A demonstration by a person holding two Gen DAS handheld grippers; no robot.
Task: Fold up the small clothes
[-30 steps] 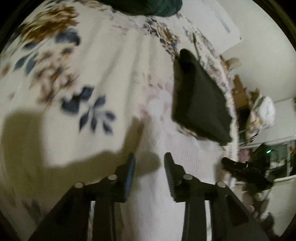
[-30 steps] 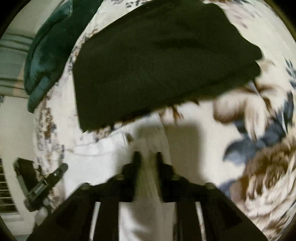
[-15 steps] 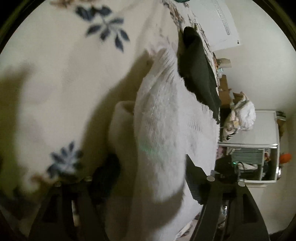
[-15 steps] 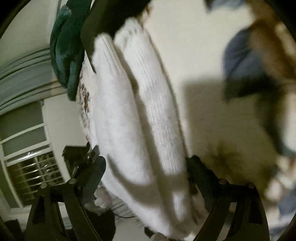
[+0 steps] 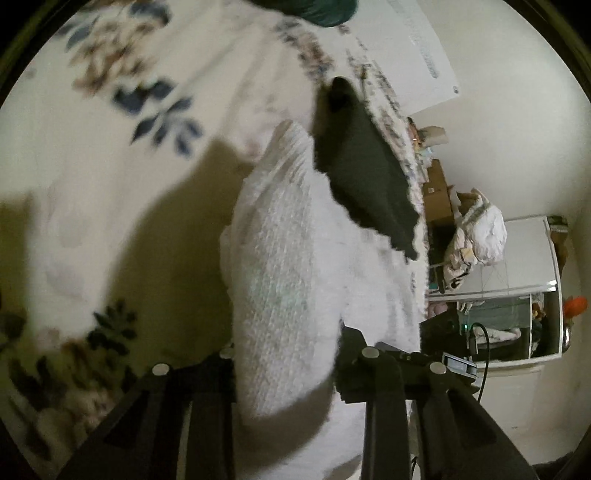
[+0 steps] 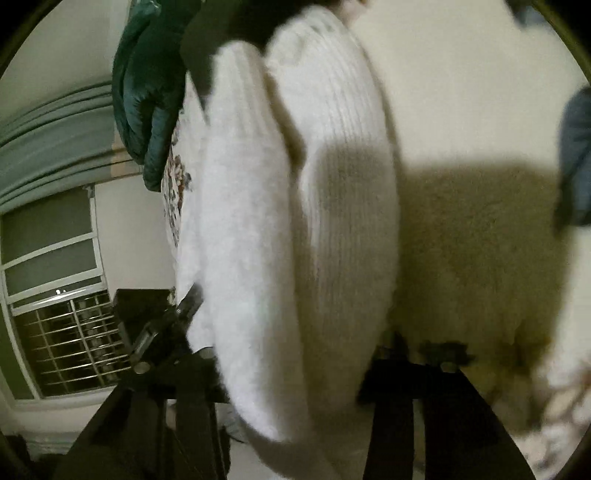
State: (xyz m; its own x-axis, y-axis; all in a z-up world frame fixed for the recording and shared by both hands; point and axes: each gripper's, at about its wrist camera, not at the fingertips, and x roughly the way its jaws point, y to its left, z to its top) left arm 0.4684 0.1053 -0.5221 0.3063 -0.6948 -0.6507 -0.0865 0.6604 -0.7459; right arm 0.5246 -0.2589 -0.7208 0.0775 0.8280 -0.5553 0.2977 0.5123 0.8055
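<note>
A white knitted garment (image 5: 284,258) fills the space between the fingers of my left gripper (image 5: 286,365), which is shut on it and holds it above the floral bedspread (image 5: 110,155). In the right wrist view the same white garment (image 6: 295,221) is bunched between the fingers of my right gripper (image 6: 295,373), which is shut on it too. The fingertips of both grippers are hidden by the cloth. A folded black garment (image 5: 365,177) lies on the bed behind the white one; its edge shows in the right wrist view (image 6: 229,33).
A dark green blanket (image 6: 147,88) lies at the far end of the bed. The bed's edge is close, with a window (image 6: 55,295), a dark tripod-like stand (image 6: 147,325), a mirror (image 5: 517,295) and piled clutter (image 5: 472,229) beyond it.
One second ago the left gripper was open and empty above the bed. Now both grippers hold the white garment lifted off the bedspread, and it hangs a little farther from the cameras than half a second ago.
</note>
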